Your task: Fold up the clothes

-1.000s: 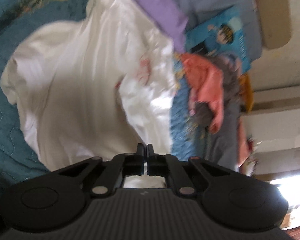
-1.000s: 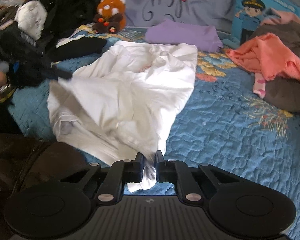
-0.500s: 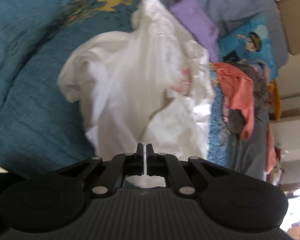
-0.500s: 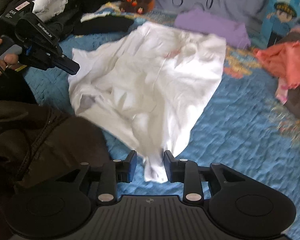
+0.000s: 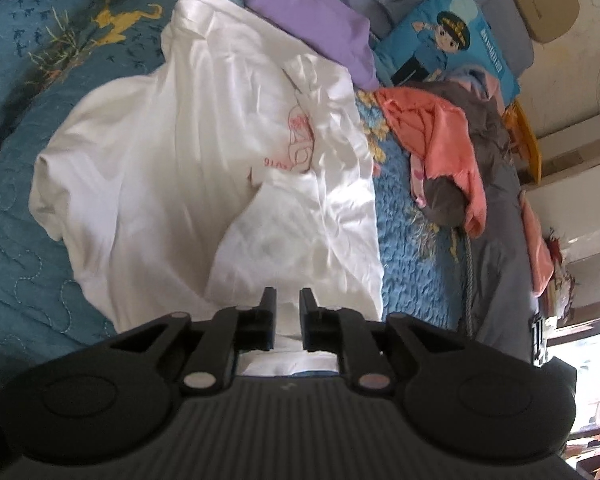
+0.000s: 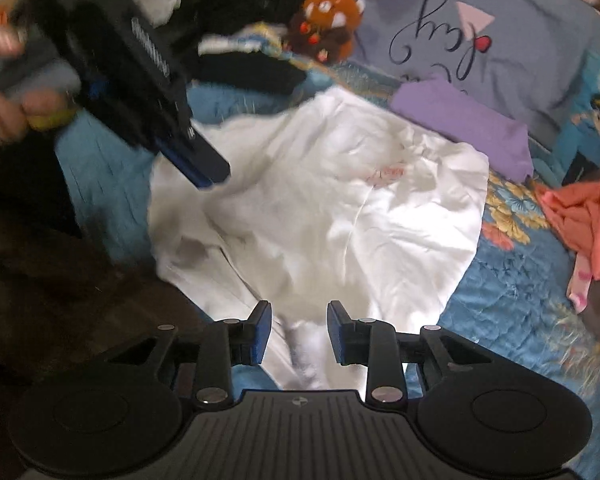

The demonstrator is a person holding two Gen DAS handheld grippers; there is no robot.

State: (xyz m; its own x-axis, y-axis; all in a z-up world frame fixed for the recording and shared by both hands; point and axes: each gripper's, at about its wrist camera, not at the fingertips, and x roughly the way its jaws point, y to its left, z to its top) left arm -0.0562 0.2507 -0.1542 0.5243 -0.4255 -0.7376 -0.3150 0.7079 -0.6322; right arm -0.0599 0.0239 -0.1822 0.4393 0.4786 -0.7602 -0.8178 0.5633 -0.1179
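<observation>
Here, white garment on bedspread.

The white shirt looks like smooth, faintly shiny cloth on a stitched, quilted blue bedspread.

We find bare blue quilt open at four o'clock of the white shirt; purple folded cloth and orange clothes crowd one to three o'clock.
</observation>
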